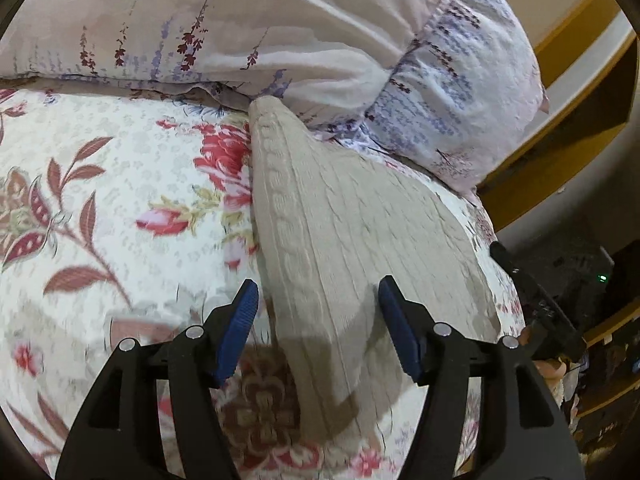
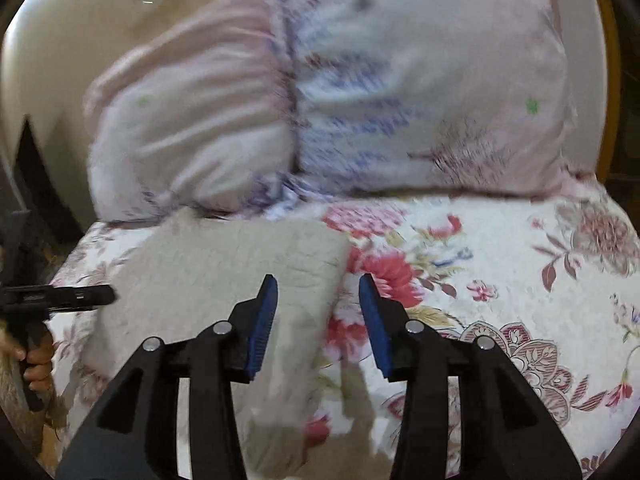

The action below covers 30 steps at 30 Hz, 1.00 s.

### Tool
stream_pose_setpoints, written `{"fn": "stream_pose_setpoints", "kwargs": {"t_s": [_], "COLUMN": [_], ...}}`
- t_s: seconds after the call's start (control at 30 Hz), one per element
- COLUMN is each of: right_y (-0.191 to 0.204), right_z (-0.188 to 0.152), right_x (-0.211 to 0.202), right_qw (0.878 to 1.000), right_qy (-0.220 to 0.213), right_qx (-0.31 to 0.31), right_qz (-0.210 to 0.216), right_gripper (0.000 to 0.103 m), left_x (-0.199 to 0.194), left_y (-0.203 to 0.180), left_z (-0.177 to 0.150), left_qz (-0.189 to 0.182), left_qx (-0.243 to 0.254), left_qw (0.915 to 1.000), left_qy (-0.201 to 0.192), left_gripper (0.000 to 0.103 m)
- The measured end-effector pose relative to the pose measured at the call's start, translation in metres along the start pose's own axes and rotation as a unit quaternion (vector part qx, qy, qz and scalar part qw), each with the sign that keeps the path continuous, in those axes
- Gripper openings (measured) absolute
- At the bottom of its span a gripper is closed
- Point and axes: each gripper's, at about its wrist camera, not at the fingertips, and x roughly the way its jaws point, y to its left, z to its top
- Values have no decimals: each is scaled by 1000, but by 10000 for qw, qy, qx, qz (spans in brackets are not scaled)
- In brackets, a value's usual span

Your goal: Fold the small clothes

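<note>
Two claws, and I read both as spread wide with nothing between their blue ribbed pads. My left claw (image 1: 318, 322) hangs just above the beige cable-knit garment (image 1: 352, 240); its right pad sits over the knit, while its left pad (image 1: 236, 328) is over the bedspread just past the garment's left edge. My right claw (image 2: 318, 322) hovers at the garment's (image 2: 224, 280) right-hand edge, left pad over the knit and right pad over the printed cover.

The garment lies flat on the white quilted bedspread with red and pink flowers (image 1: 120, 200), folded into a compact shape. In the left wrist view it narrows to a point that touches the pillows at the far end. The right wrist view is blurred, so the knit's texture is hard to read there.

Beyond it, two pale pink pillows with purple sprig print (image 1: 440, 92) lean at the head of the bed, side by side and touching. A yellow wooden frame (image 1: 580, 92) shows beyond them on the right.
</note>
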Motion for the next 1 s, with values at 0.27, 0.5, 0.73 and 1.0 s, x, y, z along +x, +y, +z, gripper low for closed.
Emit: {"fn": "stream_pose_setpoints", "kwargs": {"t_s": [0.27,0.5,0.73,1.0], "right_y": [40,47,36,45], "right_z": [-39,-40,-46,-66], "right_x": [22,2,-29,-37], "right_qw": [9896,9938,9981,9967], "right_qy": [1032,590,255,269], "right_qx": [-995,-874,-438,-164], "right_qz": [-105,-343,-338,-742], "right_gripper": [40,74,92,101], "left_x": [6,-8,-29,-38], "left_y": [-15,-27,-24,-39], "left_z": [-24,-38,-67,-94], "left_qz": [691,1076,1188,1801], "left_qx": [633,1046,925,1020], "left_qw": [9956,9879,9865,9753], "left_qy": [0,-387,-641,-764], "left_gripper": [68,72,92,102]}}
